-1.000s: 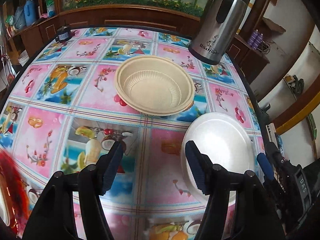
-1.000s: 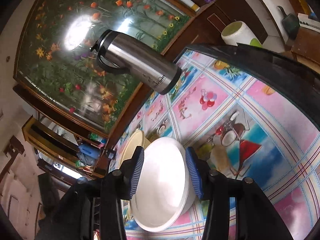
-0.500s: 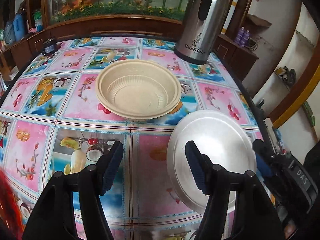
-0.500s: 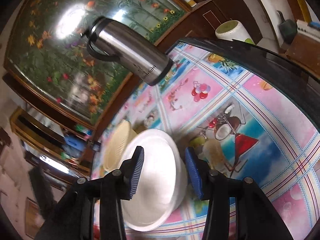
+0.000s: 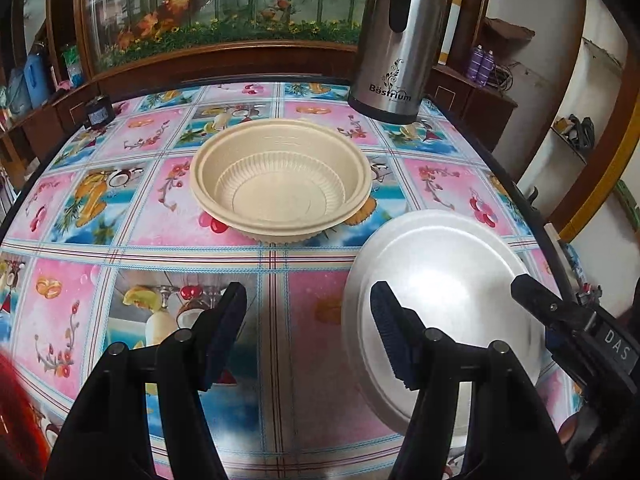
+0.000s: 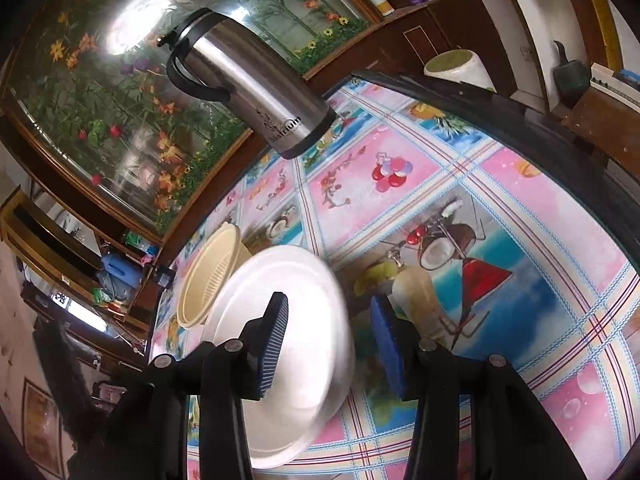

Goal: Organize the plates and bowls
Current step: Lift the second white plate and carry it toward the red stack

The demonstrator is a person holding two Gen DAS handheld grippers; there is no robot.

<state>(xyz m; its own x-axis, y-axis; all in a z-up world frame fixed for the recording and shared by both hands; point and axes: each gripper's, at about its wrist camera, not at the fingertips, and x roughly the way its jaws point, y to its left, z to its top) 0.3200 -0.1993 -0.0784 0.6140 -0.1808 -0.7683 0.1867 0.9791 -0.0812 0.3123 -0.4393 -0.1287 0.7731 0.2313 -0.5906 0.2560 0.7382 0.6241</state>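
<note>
A beige ribbed bowl (image 5: pixel 280 184) stands upright at the middle of the flowered table; it shows behind the plate (image 6: pixel 208 272) in the right wrist view. A white plate (image 5: pixel 440 300) sits near the right edge and looks tilted. My left gripper (image 5: pixel 309 304) hangs open over bare cloth left of the plate, holding nothing. My right gripper (image 6: pixel 330 308) straddles the plate (image 6: pixel 288 320). Its left finger lies over the plate's face, and cloth shows between the blurred rim and the right finger. One of its fingers (image 5: pixel 532 296) reaches over the plate's right rim.
A tall steel flask (image 5: pixel 394 36) stands at the back right of the table (image 5: pixel 132 220), past the bowl. A small dark jar (image 5: pixel 98 110) sits at the back left corner. The table's dark edge (image 5: pixel 520 200) runs close by the plate. Something red (image 5: pixel 16 420) blurs at the lower left.
Both views have rolled. The plate has tipped up and looms larger in the left wrist view. In the right wrist view its rim has drawn away from the right finger.
</note>
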